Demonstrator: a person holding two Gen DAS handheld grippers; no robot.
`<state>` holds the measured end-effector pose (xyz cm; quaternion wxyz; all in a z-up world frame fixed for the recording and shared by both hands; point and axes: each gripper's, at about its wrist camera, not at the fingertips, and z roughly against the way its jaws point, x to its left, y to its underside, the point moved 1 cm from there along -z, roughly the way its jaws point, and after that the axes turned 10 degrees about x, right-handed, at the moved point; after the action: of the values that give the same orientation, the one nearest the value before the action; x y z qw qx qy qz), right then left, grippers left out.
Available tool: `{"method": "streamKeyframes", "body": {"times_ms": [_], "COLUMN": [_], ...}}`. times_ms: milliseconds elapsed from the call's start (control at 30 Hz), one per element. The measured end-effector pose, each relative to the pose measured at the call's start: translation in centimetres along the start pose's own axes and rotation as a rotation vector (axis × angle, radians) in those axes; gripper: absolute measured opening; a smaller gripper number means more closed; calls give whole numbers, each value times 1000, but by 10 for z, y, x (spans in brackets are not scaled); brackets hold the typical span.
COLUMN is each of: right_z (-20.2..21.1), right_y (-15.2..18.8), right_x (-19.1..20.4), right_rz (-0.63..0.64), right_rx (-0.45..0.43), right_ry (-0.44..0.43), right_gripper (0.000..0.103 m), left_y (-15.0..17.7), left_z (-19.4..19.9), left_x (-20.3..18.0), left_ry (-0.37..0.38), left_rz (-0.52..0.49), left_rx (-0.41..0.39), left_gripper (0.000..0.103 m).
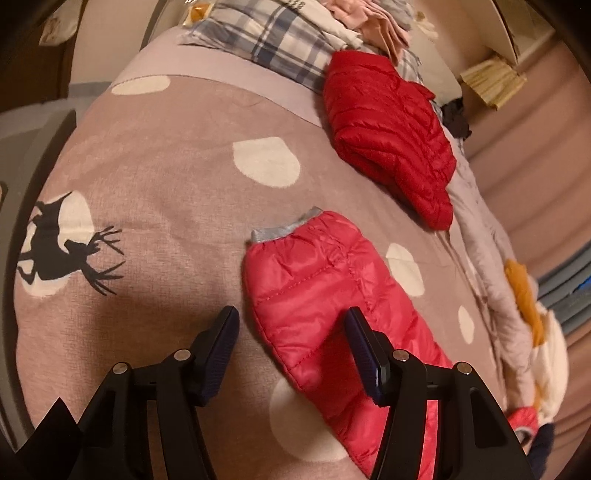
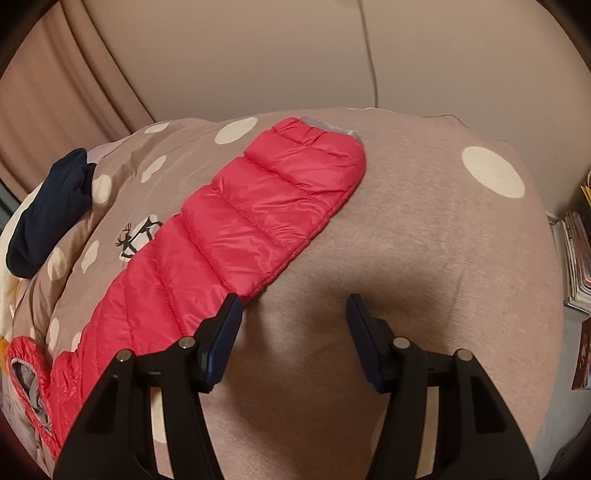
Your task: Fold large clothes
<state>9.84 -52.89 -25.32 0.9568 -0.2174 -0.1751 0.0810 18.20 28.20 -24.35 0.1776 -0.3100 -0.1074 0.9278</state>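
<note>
A pinkish-red quilted jacket lies spread on the brown dotted duvet (image 1: 166, 166). In the left wrist view one sleeve (image 1: 314, 280) with a grey cuff (image 1: 284, 227) runs away from my left gripper (image 1: 291, 325). That gripper is open just above it, its right finger over the sleeve and its left finger over bare duvet. In the right wrist view the other sleeve (image 2: 258, 206) stretches up to the right, also with a grey cuff (image 2: 328, 127). My right gripper (image 2: 293, 310) is open, its left finger at the sleeve's near edge, with only duvet (image 2: 424, 221) between the fingers.
A folded darker red puffer jacket (image 1: 388, 140) lies farther up the bed, with plaid fabric (image 1: 266, 37) and pink clothes (image 1: 376, 22) behind it. A navy garment (image 2: 48, 210) sits at the bed's left edge. Stacked magazines (image 2: 576, 258) stand beside the bed.
</note>
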Motion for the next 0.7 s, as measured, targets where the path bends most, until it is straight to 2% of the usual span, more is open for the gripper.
{"method": "streamKeyframes", "body": {"times_ms": [167,233,300,367,467,533,633,700], "right_z": [1,1,2,3,4,4,4,4], "right_y": [4,4,5,6,7,8,9,10], "right_x": [-2,-4,-8,-10,-10,-9,-8,-9], "right_rz": [-6,-18,-33,-42,-49,-50,-47,-50], "right_rx": [11,17,21,26,27,26,28,28], "right_ry": [-8,-20,-38,-44,-38,-35,-32,-36], "right_gripper": [59,59,60,61,62,63,64,64], "left_y": [-4,-6,-8,-8,-6,-3,-1,-3], "left_z": [1,0,-4,-7,-7,1,10,5], "left_x": [9,12,15,14,10,14,27,29], "left_ry": [88,145,245,288,265,225,243,282], "left_rz": [51,69,85,88,62,99,203,206], "left_rx": [26,51,103,143,148,124,91,111], "left_gripper": [59,62,65,66,67,67,67,68]}}
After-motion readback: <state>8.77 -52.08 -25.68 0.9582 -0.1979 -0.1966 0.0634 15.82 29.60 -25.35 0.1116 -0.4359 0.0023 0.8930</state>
